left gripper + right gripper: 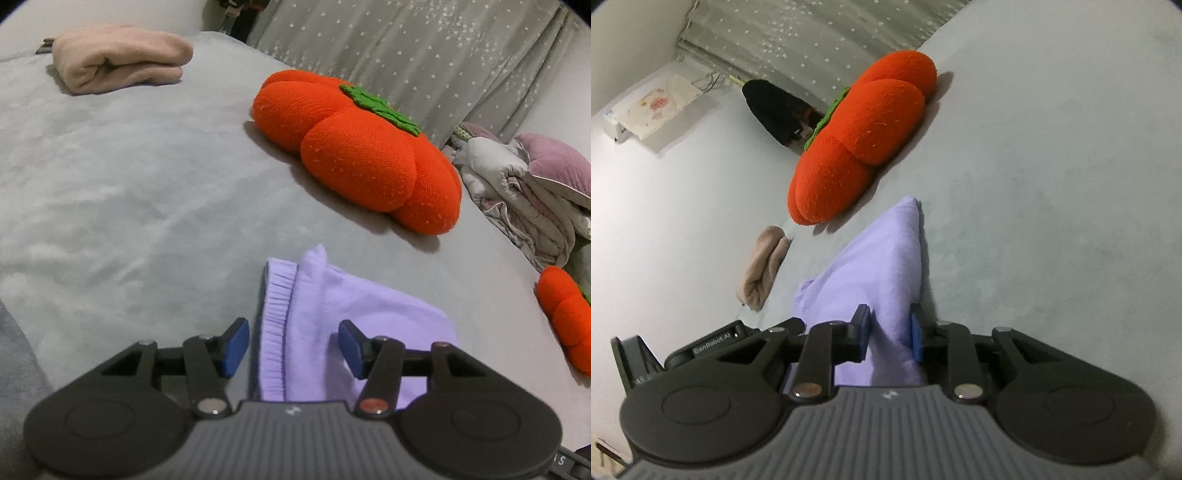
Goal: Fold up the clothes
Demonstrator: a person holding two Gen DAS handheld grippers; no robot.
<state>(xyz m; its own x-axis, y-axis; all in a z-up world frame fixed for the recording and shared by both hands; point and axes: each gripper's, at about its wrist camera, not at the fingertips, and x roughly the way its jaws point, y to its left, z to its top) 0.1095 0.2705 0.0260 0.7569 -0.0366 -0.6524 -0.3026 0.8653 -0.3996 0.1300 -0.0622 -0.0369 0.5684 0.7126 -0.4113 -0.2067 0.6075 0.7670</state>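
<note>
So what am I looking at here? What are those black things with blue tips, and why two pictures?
There is no robot arm here: a person holds a hand tool in each hand, each with two blue-tipped fingers and its own wide-angle camera looking along them. One picture comes from the left gripper, the other from the right gripper. Both look over a grey bed. On it lie a lilac garment, a big orange pumpkin cushion and a folded beige cloth. The left fingers stand apart over the garment's ribbed edge, gripping nothing. The right fingers have lilac cloth between them and seem closed on it.
</note>
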